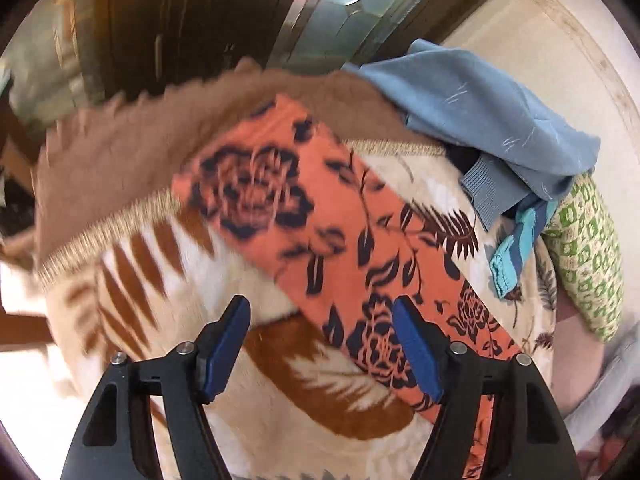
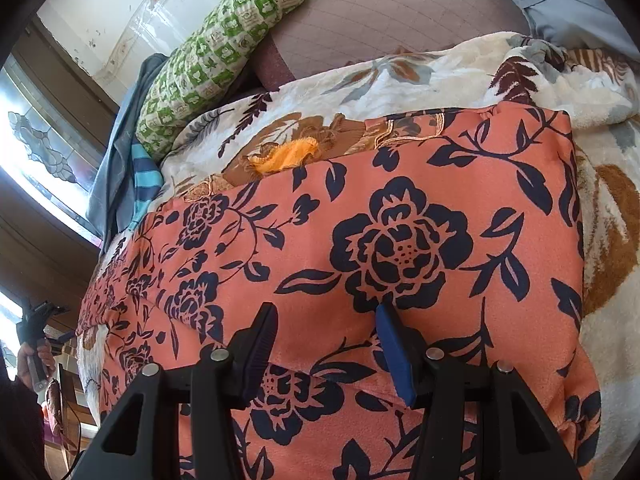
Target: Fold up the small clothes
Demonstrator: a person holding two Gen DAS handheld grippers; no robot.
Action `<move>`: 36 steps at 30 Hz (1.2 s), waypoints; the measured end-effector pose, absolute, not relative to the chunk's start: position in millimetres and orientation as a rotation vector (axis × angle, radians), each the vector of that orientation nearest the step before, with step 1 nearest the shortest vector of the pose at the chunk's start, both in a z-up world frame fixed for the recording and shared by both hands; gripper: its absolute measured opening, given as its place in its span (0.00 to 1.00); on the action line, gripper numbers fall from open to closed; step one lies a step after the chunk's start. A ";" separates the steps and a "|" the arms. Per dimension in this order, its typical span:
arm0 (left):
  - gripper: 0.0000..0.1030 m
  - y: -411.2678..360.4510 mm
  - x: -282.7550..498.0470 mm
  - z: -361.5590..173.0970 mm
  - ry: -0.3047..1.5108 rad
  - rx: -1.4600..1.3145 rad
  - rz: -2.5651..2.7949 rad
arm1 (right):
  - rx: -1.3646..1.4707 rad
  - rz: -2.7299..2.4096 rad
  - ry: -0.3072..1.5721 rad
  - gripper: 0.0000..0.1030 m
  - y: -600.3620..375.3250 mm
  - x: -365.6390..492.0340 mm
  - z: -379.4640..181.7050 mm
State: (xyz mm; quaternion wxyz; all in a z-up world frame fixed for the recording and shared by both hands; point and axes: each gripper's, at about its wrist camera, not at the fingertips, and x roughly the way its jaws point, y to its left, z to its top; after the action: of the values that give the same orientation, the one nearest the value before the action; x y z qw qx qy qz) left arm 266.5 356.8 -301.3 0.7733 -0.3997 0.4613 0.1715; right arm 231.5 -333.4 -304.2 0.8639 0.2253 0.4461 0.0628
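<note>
On a bed under a cream leaf-print blanket, the orange floral garment lies folded into a long band, left gripper and right gripper both open-jawed and empty above it, while the blue sweater waits unfolded at the far right.

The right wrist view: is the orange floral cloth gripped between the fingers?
No, the right gripper stands open above the orange floral cloth.
</note>
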 end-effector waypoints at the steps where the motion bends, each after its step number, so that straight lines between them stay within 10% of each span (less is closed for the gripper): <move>1: 0.63 357.1 263.3 -307.1 0.985 -0.908 0.379 | 0.472 0.133 0.935 0.53 -333.3 231.6 -304.3; 8: 0.45 382.3 272.8 -310.1 0.841 -1.017 0.425 | 0.457 0.138 0.934 0.53 -332.4 231.2 -304.7; 13: 0.07 396.0 270.4 -317.3 0.773 -1.068 0.459 | 0.454 0.137 0.932 0.53 -332.2 231.1 -304.4; 23: 0.05 302.8 292.5 -205.3 0.707 -0.738 0.199 | 0.558 0.063 0.751 0.52 -381.5 211.1 -265.4; 36: 0.05 -2.5 288.3 -59.0 0.671 -0.392 -0.386 | 0.783 -0.110 0.567 0.52 -499.3 151.8 -236.7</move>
State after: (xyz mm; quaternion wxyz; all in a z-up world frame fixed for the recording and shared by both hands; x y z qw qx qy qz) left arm 288.3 -2.5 -59.0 0.9074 -0.1899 0.3251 -0.1868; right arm 151.8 -499.3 -236.7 0.8840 0.3762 0.2725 -0.0529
